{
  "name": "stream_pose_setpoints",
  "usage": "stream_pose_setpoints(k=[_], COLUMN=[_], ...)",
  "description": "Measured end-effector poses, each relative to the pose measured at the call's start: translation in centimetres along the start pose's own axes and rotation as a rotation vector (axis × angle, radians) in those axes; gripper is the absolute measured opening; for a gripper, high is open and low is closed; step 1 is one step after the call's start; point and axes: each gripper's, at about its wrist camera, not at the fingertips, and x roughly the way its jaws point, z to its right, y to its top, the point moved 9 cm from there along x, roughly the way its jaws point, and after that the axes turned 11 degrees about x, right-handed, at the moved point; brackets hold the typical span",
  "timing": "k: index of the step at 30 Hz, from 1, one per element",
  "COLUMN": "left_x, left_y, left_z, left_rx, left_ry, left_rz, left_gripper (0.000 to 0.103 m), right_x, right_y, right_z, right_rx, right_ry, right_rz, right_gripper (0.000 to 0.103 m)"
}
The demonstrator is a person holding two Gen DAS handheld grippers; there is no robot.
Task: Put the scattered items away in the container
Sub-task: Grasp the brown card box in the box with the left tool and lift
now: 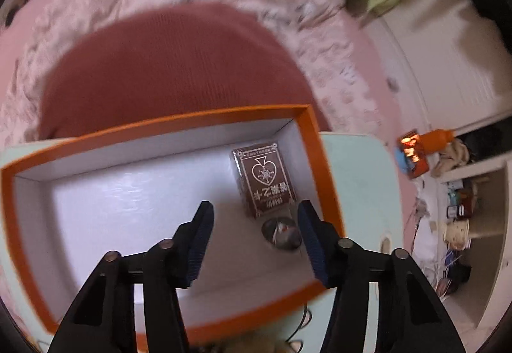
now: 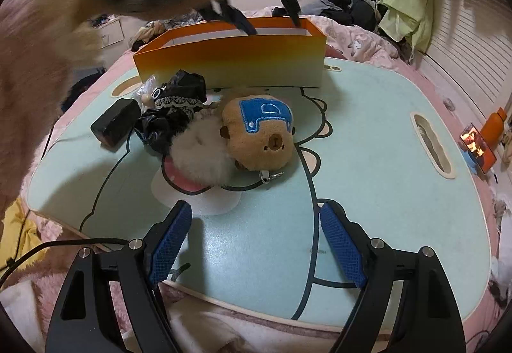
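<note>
My right tool (image 2: 254, 244) hangs released, nothing between its jaws, over the bare surface (image 2: 368, 135). Just ahead lies the capybara plush (image 2: 259, 132): light, soft, squashy, so I'd pinch across its round body, not the keyring. Touching its left is a white pompom (image 2: 200, 157), fluffy and weightless. Beyond, a black pouch (image 2: 174, 103) and a stiff dark block (image 2: 115, 124). Farthest, my left tool (image 1: 254, 239) hangs empty over the box (image 1: 166, 125), above a card pack (image 1: 264, 178).
</note>
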Motion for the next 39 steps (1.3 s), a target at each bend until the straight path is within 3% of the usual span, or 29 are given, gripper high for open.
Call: stream_pose_setpoints(k=[5,10,14,17,21,28,30,32,35,39], left_x=[1.6,1.5,0.7,-0.3,-1.5,1.4,2.1,2.0,1.0,-3.9], left_y=[0.2,0.5,0.2,-0.3,0.4,0.8,0.5,0.6,0.4,0.0], left_z=[-0.2,-0.3,-2.4,-4.2,-4.2,-2.0,-1.9,-1.9,-2.5,-2.4], left_rx=[-0.006,-0.003,0.005,-0.009,0.01,0.027,0.05,0.083,0.084,0.121], left_ry=[0.066,0.084,0.147,0.16,0.187,0.161,0.189,0.218,0.202,0.148], left_rz=[0.0,0.032,0.034,0.018,0.066,0.007,-0.009,0.004,0.031,0.158], left_gripper=[0.051,0.054,0.056,0.054,0.054,0.054,0.042,0.039,0.039,0.039], right_x=[-0.2,-0.2,-0.2,-0.3,-0.2,-0.2,-0.2,-0.2,-0.3,-0.3], right_y=[0.1,0.0,0.0,0.0,0.1,0.0,0.0,0.0,0.0,0.0], right_z=[0.6,0.5,0.4,0.2,0.1,0.0,0.1,0.1,0.0,0.0], right_rx=[0.019,0.017,0.02,0.018,0.018,0.019,0.02,0.02,0.021,0.022], right_ry=[0.014,0.012,0.018,0.015,0.015,0.018,0.018,0.017,0.019,0.019], right_rz=[0.012,0.016,0.018,0.019,0.019,0.02,0.02,0.02,0.02,0.021], right_gripper=[0.083,0.083,0.083,0.083,0.083,0.083,0.083,0.083,0.083,0.083])
